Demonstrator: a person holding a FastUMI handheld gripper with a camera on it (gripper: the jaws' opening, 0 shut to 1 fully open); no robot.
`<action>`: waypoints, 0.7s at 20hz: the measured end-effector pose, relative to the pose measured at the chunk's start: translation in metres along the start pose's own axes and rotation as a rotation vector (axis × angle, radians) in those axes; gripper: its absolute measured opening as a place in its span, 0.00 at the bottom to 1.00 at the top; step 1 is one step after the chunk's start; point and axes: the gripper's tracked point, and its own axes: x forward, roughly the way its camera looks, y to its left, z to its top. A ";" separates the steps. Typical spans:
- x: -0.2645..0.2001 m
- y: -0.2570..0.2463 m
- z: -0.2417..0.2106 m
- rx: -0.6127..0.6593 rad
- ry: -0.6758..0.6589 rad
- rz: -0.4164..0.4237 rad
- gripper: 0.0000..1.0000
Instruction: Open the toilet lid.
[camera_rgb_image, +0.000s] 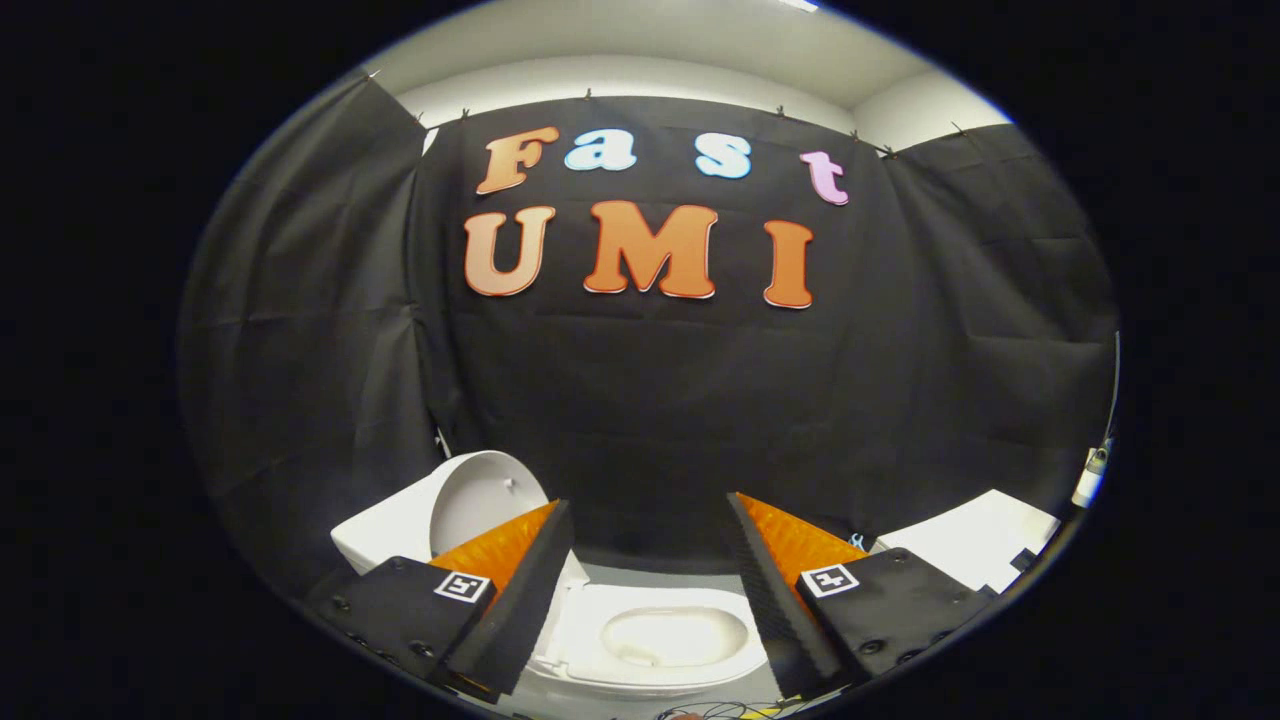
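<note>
Black cloth walls close the booth behind a white toilet (650, 640). Its lid (480, 500) already stands raised, beyond the left finger, with the bowl between and just below both fingers. The tongs (650, 560) gape wide, holding nothing. Best now to draw back cleanly without knocking the lid.

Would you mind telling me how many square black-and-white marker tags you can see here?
2: one marker tag on the left finger of the open tongs, one on the right finger. Others may be hidden.
</note>
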 end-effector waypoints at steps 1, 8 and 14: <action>-0.003 -0.010 0.003 0.007 -0.006 -0.015 0.97; -0.013 -0.046 0.010 0.042 -0.030 -0.064 0.97; -0.017 -0.042 0.008 0.054 -0.030 -0.061 0.97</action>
